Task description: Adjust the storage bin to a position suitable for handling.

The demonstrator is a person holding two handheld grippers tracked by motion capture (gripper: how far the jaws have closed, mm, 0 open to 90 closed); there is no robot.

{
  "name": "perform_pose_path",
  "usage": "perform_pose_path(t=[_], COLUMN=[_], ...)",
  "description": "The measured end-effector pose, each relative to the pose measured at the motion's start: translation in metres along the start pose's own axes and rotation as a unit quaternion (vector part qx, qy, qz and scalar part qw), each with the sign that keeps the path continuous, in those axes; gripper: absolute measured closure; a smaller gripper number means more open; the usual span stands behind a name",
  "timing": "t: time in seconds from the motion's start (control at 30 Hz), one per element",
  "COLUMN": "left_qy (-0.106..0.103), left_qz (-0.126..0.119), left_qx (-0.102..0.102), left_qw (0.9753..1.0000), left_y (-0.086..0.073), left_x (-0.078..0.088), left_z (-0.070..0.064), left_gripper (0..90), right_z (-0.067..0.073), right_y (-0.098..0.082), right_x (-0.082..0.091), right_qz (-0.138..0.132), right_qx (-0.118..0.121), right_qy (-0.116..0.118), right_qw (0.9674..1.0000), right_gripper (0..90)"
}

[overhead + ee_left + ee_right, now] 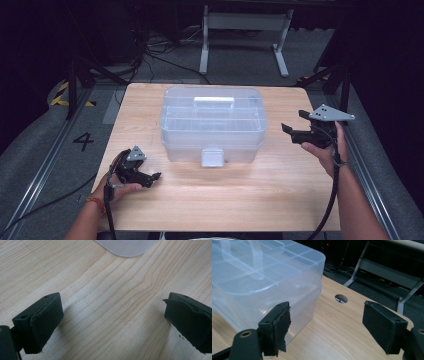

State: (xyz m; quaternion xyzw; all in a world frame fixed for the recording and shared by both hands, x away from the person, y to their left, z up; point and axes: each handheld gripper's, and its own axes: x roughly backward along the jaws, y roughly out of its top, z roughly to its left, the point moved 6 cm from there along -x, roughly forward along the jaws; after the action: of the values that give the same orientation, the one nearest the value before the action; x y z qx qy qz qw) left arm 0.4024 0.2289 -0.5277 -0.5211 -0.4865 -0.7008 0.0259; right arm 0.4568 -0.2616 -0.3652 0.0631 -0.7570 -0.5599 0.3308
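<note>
High view, item one: clear, rounded-corner plastic storage box [212, 124] with a flat lid, a white carry handle [214, 102] recessed in the top and a white front latch [212, 157]; set on the middle of the pale wood-grain surface [225, 200], toward the far edge, lid closed and latch down.

Item two: right tongs [294, 125], black, two-jawed, topped by a grey three-cornered plate; held in the right hand [322, 147] above the surface, just beside the box's right end, pointed at it, not touching. Released, jaws wide apart, nothing between them. Right gripper view: same tongs [325, 327], box corner [294, 287] close behind the left jaw, round hole [341, 299] in the surface between the jaws and farther off.

Item three: left tongs [154, 179], black, same build; held low in the left hand [117, 187] near the front left of the surface, well apart from the box, pointed right. Left gripper view: tongs [112, 312] released, jaws spread over bare wood, latch edge [127, 247] at the top.

Surroundings: grey carpeted floor [45, 145] with a painted "4", white metal frame legs [245, 35] beyond the far edge.
</note>
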Motion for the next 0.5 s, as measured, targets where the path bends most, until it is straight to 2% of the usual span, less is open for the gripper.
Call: perform_pose_path(t=[0.4,0.5], left_qy=[0.002,0.002], left_qz=[0.0,-0.001], left_qx=[0.0,0.0], left_qw=[1.0,1.0], left_y=[0.0,0.0], left_x=[0.0,0.0], left_z=[0.0,0.0], left_gripper=[2.6,2.6], right_z=[0.008,0.013], right_y=[0.023,0.032], right_x=[-0.01,-0.014], right_qz=[-0.012,-0.013], right_qx=[-0.001,0.008], right_qy=[0.011,0.015], right_qw=[0.9999,0.9998], right_gripper=[24.8,24.8])
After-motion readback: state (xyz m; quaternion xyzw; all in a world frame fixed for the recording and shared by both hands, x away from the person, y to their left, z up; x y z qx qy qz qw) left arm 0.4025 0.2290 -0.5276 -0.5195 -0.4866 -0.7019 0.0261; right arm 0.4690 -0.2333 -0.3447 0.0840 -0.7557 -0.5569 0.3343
